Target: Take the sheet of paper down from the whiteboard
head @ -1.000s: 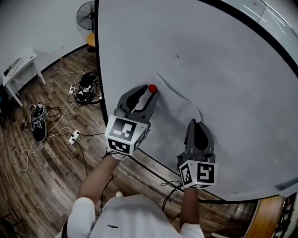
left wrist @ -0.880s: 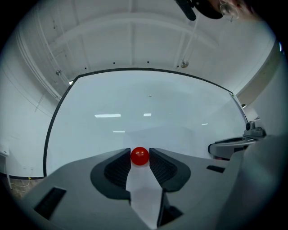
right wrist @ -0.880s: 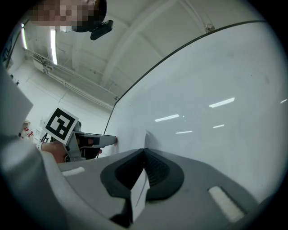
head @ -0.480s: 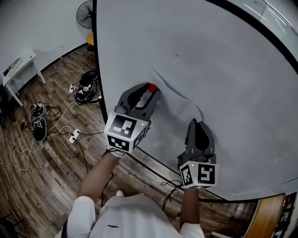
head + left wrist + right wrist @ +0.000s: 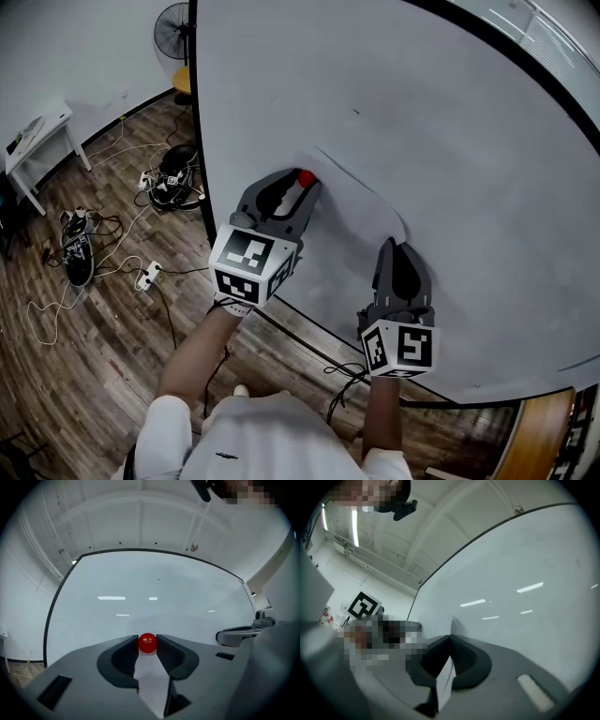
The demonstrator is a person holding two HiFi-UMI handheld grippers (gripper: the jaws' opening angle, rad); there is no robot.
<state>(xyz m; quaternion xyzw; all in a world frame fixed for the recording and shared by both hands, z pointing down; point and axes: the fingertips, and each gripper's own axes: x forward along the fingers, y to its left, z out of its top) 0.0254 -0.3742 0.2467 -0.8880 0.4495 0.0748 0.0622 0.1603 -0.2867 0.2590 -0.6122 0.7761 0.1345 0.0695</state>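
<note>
A white sheet of paper (image 5: 352, 220) lies against the whiteboard (image 5: 422, 112). A red ball magnet (image 5: 305, 177) sits at its upper left corner. My left gripper (image 5: 302, 186) reaches up to the board; its jaws have just been opening a little, with the magnet (image 5: 147, 642) between the tips and touching both pads. My right gripper (image 5: 392, 246) is lower right, shut on the sheet's edge. In the right gripper view the paper (image 5: 445, 681) runs as a thin white strip between the closed jaws (image 5: 450, 639).
The whiteboard's dark lower frame (image 5: 309, 323) runs just below my hands. On the wood floor at left are cables and power strips (image 5: 103, 253), a dark bundle (image 5: 176, 173), a white table (image 5: 37, 136) and a fan (image 5: 173, 26).
The sheet's upper left crease lies a little flatter on the board. Both grippers have stayed in place, with the magnet between the left jaws throughout.
</note>
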